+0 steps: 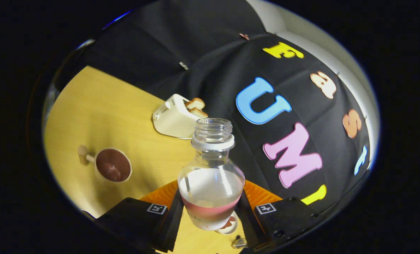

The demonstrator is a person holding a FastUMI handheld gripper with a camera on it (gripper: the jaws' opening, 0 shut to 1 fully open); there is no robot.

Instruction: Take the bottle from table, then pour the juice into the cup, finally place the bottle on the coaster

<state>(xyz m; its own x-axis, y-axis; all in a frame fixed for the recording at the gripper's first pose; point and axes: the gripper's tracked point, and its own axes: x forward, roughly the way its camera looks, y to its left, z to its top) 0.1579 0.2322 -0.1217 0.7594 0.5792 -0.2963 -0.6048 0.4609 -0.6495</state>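
The gripper (210, 211) is rolled to one side, so the table (100, 106) slants, both fingers pressing the lower body of the uncapped bottle (211, 176) between them. An orange coaster (262, 195) lies just behind the bottle. The cup (113, 165), filled with dark liquid, stands at nine o'clock. Farther off at eleven o'clock sits a toaster (174, 118) holding bread.

Bottle (211, 176) clear glossy plastic; table (100, 113) smooth wood grain; toaster (172, 120) glossy plastic; wall cloth matt.
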